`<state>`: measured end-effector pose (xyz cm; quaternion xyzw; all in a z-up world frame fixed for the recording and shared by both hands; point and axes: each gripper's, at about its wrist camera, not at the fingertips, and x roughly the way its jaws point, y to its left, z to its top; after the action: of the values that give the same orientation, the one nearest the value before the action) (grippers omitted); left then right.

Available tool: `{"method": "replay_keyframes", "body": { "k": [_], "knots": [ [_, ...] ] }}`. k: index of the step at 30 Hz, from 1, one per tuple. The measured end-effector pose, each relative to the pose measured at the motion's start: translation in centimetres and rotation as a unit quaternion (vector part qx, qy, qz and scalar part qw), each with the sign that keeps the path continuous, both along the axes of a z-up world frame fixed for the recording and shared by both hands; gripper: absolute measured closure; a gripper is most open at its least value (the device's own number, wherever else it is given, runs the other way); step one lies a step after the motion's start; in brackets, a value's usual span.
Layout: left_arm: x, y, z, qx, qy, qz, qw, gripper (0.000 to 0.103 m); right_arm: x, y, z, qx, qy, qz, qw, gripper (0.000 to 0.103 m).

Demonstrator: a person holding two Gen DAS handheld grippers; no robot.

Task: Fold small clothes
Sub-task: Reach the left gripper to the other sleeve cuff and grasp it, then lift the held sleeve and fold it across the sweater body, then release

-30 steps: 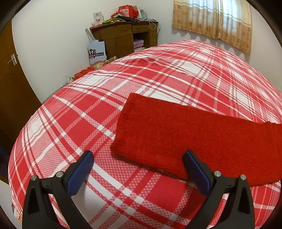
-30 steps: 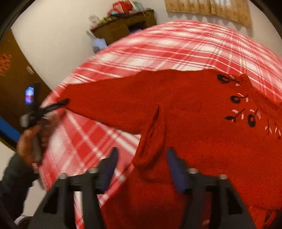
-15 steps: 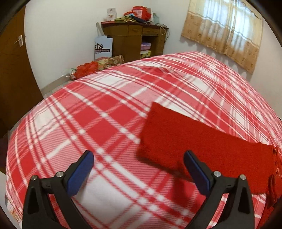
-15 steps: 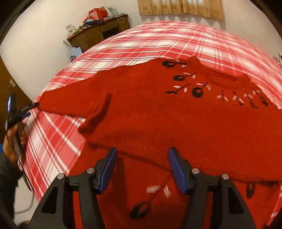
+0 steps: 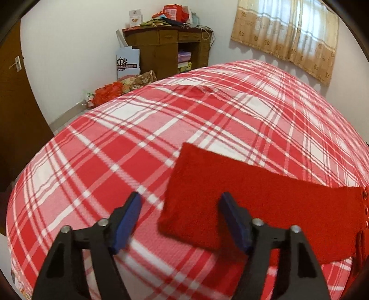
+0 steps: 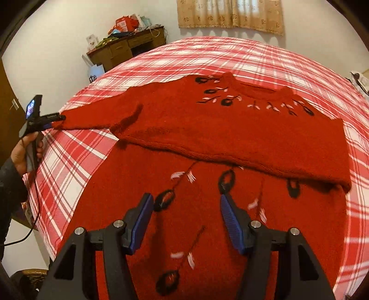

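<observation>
Leaning against the wooden desk [image 5: 161,50] in the upper middle of the left wrist view, a white and blue paper bag [image 5: 128,61] carries a crest and a line of white characters too small to read. A red box [image 5: 171,10] on the desk top has a pale label, also unreadable.

The red knitted sweater [image 6: 230,138] lies flat on the red and white plaid bedspread [image 5: 92,166], filling the centre and lower part of the right wrist view. Its upper part is folded down over the body, and black loops with pink and white stitches run under the collar and across the lower half. One sleeve [image 5: 253,203] stretches to the left.

The left gripper [image 5: 181,214] has just been closing; its pads stand apart around the sleeve's cuff corner, not pressing it. The right gripper [image 6: 186,218] hovers over the sweater's lower half, pads apart, holding nothing.
</observation>
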<state>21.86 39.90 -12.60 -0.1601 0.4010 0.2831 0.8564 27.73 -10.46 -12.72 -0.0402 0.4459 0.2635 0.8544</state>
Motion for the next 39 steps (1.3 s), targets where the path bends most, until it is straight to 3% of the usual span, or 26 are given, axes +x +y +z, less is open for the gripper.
{"method": "replay_keyframes", "body": {
  "k": [1,3,4,5,15,26,34,39],
  "knots": [
    [0.4,-0.1,-0.2,0.003,0.008,-0.002,1.0000,0.035,-0.2,-0.4,0.1,0.004,-0.001,-0.003,1.000,0.042],
    [0.4,-0.4,0.0,0.015,0.003,-0.004,0.9999,0.074,-0.6,-0.9,0.2,0.009,-0.003,-0.008,1.000,0.042],
    [0.3,-0.6,0.3,0.003,-0.006,-0.016,0.9998,0.091,-0.8,-1.3,0.3,0.012,-0.004,-0.012,1.000,0.042],
    [0.2,-0.7,0.6,-0.005,-0.012,-0.025,0.9996,0.093,-0.9,-1.6,0.3,0.014,-0.004,-0.015,1.000,0.042],
    [-0.9,-2.4,5.1,0.004,-0.058,-0.059,0.9966,0.094,-1.9,-4.3,1.3,0.038,-0.014,-0.037,0.999,0.042],
    [0.2,-6.6,7.6,-0.034,-0.073,-0.108,0.9909,0.095,-2.9,-7.0,2.1,0.046,-0.024,-0.058,0.997,0.042],
    [0.8,-9.5,10.7,-0.076,-0.104,-0.134,0.9827,0.095,-3.7,-9.9,2.6,0.056,-0.032,-0.081,0.995,0.042],
    [1.2,-11.5,12.5,-0.083,-0.123,-0.147,0.9780,0.095,-4.3,-11.5,2.1,0.060,-0.031,-0.093,0.993,0.042]
  ]
}}
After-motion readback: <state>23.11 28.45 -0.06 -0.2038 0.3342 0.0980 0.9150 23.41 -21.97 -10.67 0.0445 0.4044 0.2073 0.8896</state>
